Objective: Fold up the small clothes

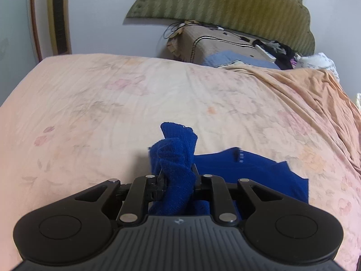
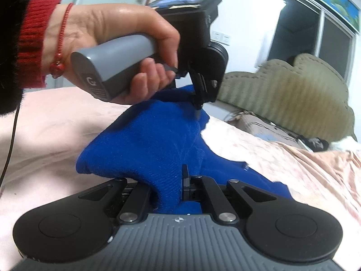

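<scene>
We hold the blue knit garment (image 1: 178, 158) lifted off the pink bedsheet (image 1: 90, 103), left gripper (image 1: 174, 176) and right gripper (image 2: 178, 180) each clamped on bunched cloth. Bare sheet lies wide to the left and far side; its trailing edge drapes right

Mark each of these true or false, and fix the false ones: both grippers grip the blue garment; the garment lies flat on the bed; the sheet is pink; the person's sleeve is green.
1. Both grippers grip the blue garment. True: the left gripper and the right gripper are each shut on a bunch of it.
2. The garment lies flat on the bed. False: part of it is lifted off the sheet.
3. The sheet is pink. True.
4. The person's sleeve is green. False: its cuff is red under a black outer sleeve.
</scene>
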`<action>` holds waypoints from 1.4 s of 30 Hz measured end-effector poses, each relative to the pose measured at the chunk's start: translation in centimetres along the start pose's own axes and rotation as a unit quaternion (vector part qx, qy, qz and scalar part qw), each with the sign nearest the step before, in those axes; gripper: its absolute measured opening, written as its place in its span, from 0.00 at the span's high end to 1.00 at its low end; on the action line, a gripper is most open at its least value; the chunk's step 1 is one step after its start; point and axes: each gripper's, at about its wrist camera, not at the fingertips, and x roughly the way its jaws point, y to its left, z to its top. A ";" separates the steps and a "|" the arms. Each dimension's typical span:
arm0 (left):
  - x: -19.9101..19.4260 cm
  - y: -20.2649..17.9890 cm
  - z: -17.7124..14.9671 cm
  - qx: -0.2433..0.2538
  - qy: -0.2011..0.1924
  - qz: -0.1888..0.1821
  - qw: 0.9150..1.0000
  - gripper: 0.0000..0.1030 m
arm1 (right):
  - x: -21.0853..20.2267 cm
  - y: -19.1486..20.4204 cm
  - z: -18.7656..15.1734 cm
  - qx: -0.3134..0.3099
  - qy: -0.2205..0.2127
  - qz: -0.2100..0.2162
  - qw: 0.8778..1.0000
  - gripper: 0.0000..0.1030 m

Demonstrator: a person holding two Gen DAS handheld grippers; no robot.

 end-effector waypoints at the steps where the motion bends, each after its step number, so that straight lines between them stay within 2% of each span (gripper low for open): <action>1: -0.1 -0.6 0.0 0.005 -0.001 -0.001 1.000 0.84 | -0.4 -0.4 -0.3 0.006 0.000 -0.002 1.000 0.95; 10: 0.2 -7.1 -0.6 0.052 -0.002 0.004 0.999 0.84 | -2.8 -4.4 -2.6 0.058 0.001 -0.017 0.998 0.95; 21: 2.7 -13.3 -1.8 0.102 0.013 0.011 0.995 0.84 | -3.3 -8.5 -5.8 0.133 0.023 -0.015 0.991 0.95; 29: 5.1 -16.3 -2.7 0.114 0.029 0.008 0.993 0.84 | -2.8 -11.7 -7.6 0.206 0.040 -0.006 0.978 0.95; 35: 6.7 -18.9 -3.6 0.144 0.039 0.001 0.989 0.81 | -2.2 -13.1 -9.0 0.262 0.059 0.022 0.963 0.95; 38: 7.2 -19.7 -3.8 0.148 0.040 -0.010 0.988 0.70 | -1.8 -13.7 -9.6 0.288 0.069 0.035 0.954 0.93; 39: 7.3 -19.8 -3.7 0.144 0.040 -0.017 0.989 0.61 | -1.7 -13.9 -9.9 0.298 0.071 0.038 0.951 0.93; 40: 7.3 -19.8 -3.6 0.137 0.039 -0.026 0.989 0.45 | -1.5 -14.1 -10.2 0.307 0.073 0.043 0.948 0.92; 42: 6.9 -19.8 -3.3 0.120 0.022 -0.048 0.991 0.27 | -1.4 -14.4 -10.6 0.321 0.075 0.049 0.943 0.88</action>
